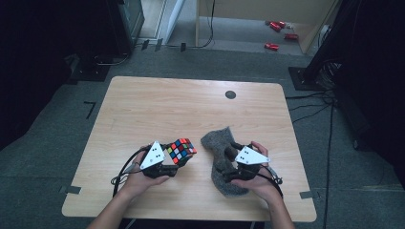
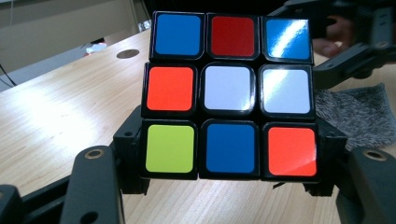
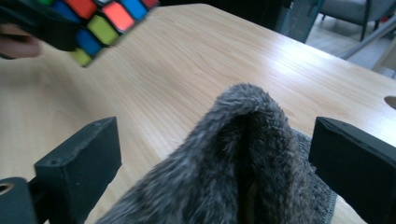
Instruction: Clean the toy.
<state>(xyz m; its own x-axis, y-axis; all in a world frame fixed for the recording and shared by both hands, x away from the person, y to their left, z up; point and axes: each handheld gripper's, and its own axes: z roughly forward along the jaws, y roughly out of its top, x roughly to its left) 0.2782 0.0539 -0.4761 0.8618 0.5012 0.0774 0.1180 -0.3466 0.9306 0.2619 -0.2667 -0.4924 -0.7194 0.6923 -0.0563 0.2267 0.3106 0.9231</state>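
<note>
left gripper (image 1: 175, 161) clamps a cube (image 1: 181, 150) aloft, right gripper (image 3: 212, 154) gapes around a cloth (image 3: 233, 158) fold, likely needing to pinch it next.

Overhead camera faces forward-down; both close gripper cameras share the cube (image 2: 229, 95).

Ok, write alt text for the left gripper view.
A scrambled nine-tile colour puzzle cube fills the centre, clamped between two black jaws above a light wooden table. A fuzzy grey cloth lies at right, with the other black gripper above it.
</note>
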